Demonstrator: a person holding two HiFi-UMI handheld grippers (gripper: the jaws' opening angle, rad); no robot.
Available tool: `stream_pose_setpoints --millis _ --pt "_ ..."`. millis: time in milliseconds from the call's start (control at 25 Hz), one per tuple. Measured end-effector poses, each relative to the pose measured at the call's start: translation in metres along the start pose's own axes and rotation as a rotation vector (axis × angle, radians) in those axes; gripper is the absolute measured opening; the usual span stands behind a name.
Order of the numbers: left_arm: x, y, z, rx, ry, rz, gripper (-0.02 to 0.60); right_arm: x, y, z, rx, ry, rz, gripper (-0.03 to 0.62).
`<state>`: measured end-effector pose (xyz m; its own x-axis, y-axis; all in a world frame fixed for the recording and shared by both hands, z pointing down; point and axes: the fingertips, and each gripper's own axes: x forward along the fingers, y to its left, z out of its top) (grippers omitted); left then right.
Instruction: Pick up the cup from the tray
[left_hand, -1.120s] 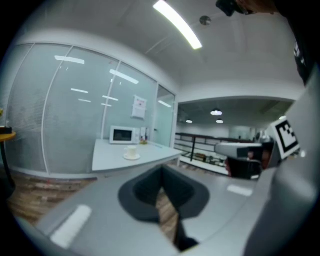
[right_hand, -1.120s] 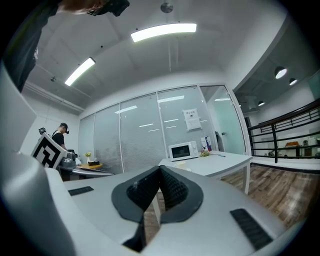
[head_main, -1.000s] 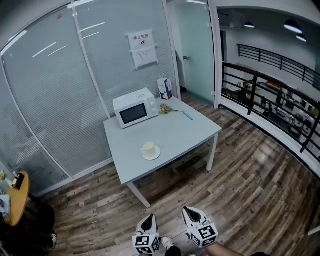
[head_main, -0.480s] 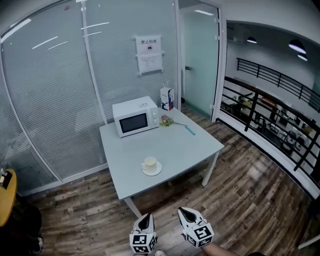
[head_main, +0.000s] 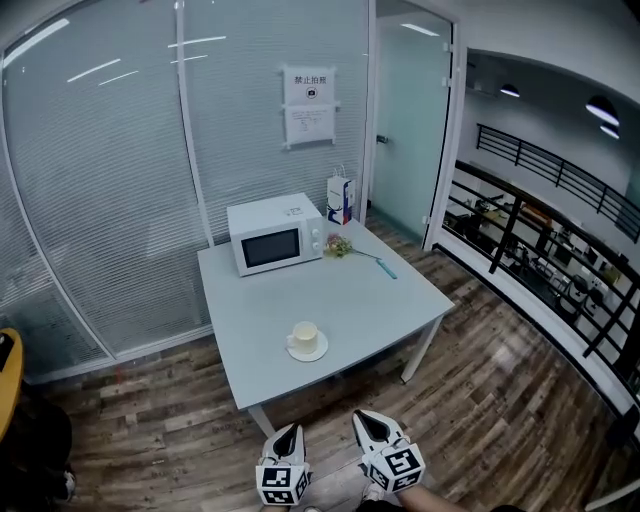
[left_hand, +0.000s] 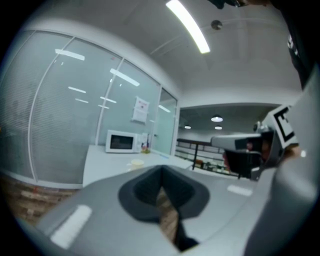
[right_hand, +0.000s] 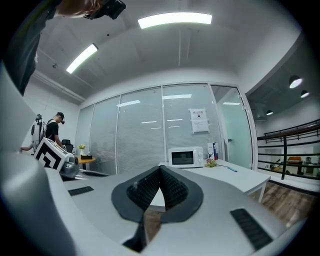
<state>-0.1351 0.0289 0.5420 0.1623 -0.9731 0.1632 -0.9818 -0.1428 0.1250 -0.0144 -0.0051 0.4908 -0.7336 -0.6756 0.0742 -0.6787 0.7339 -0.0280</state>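
Edged nearer the table (head_main: 380, 290) since a second ago, yet well short of the cup (head_main: 305, 336) on its tray (head_main: 308, 353), with left gripper (head_main: 290, 433) and right gripper (head_main: 362, 420) closed tight, empty, pickup wholly undone.

The cup (head_main: 304, 336) is a pale creamy yellow. The tray (head_main: 319, 352) is white. The table (head_main: 380, 300) is light grey-blue. The microwave (head_main: 275, 235) is white with a dark door. The floor (head_main: 500, 400) is brown wood in long stripy planks. The left gripper (head_main: 289, 432) and right gripper (head_main: 362, 420) are white, with black-and-white square patterns on their cubes. The railing (head_main: 540, 190) is black
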Motion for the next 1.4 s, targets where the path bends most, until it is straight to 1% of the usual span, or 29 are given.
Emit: stream_pose_setpoints --millis 160,360,600,760,920,1080,1280,1400 --pt "0.016 0.008 0.002 0.016 0.013 0.014 0.005 0.024 -0.007 -0.001 0.009 -0.004 0.034 0.003" --pt "0.054 0.009 0.013 0.021 0.011 0.038 0.005 0.052 -0.041 0.001 0.023 -0.014 0.066 0.003" --pt "0.115 0.013 0.031 0.034 0.004 0.095 0.005 0.094 -0.086 0.007 0.012 -0.023 0.141 0.003" --pt "0.154 0.019 0.036 0.028 0.008 0.151 0.005 0.124 -0.114 0.012 -0.002 -0.031 0.203 0.003" --pt "0.18 0.019 0.036 0.023 0.006 0.2 0.005 0.14 -0.14 0.013 0.004 -0.037 0.248 0.003" --pt "0.196 0.022 0.036 0.032 0.01 0.237 0.005 0.154 -0.151 0.009 0.004 -0.035 0.291 0.003" --pt "0.205 0.042 0.04 0.029 0.004 0.296 0.005 0.171 -0.152 0.015 -0.004 -0.04 0.341 0.003" --pt "0.214 0.056 0.036 0.022 0.013 0.309 0.005 0.185 -0.153 0.011 0.003 -0.03 0.351 0.003"
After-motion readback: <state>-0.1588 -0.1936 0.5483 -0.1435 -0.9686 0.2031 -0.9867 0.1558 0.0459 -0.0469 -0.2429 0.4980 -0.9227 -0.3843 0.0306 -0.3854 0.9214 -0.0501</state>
